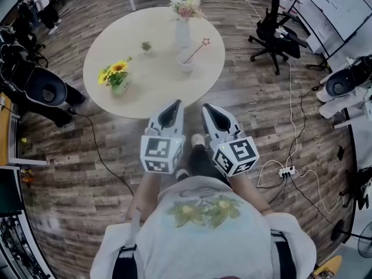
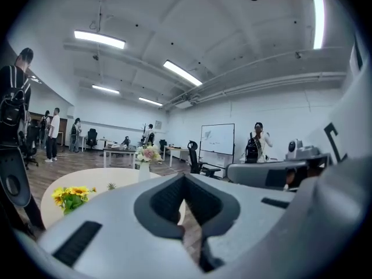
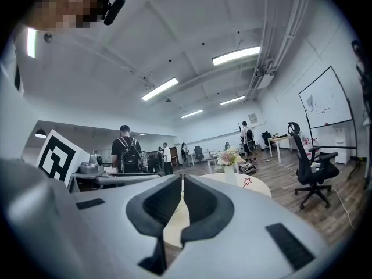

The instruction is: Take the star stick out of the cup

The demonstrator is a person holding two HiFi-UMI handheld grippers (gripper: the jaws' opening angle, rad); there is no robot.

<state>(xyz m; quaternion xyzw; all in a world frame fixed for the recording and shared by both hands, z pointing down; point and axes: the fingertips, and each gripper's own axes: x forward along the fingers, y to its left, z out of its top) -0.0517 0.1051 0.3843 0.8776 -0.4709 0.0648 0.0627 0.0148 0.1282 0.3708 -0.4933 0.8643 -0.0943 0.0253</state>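
**Head view.** The round table (image 1: 157, 89) lies well ahead of the person, with bare floor between. The cup (image 1: 185, 63) stands on its far right part, just on the near side of the white vase (image 1: 182, 32). The star stick (image 1: 196, 50) leans out of the cup toward the far right, its star end clear above the rim. Sunflowers (image 1: 116, 74) are set near the table's left edge. The left gripper (image 1: 173, 104) and the right gripper (image 1: 209, 108) are held side by side close to the body, well apart from the table and touching nothing.

**Left gripper view.** The jaws are seen brought together at the tips, with nothing between them. Beyond them the table, the sunflowers and the vase can be made out; the cup and stick cannot be picked out here.

**Right gripper view.** The jaws are closed tip to tip and nothing is gripped. The star is seen on the far table, to the right of the tips and just beside the vase.

The task is judged to be at its approach step — no reach has been made yet. For the next move the table must be approached and one gripper opened. That gripper would probably be the right, since the stick leans that way. The thin shaft should be taken above the rim and drawn out along its lean, so that the cup is not tipped.
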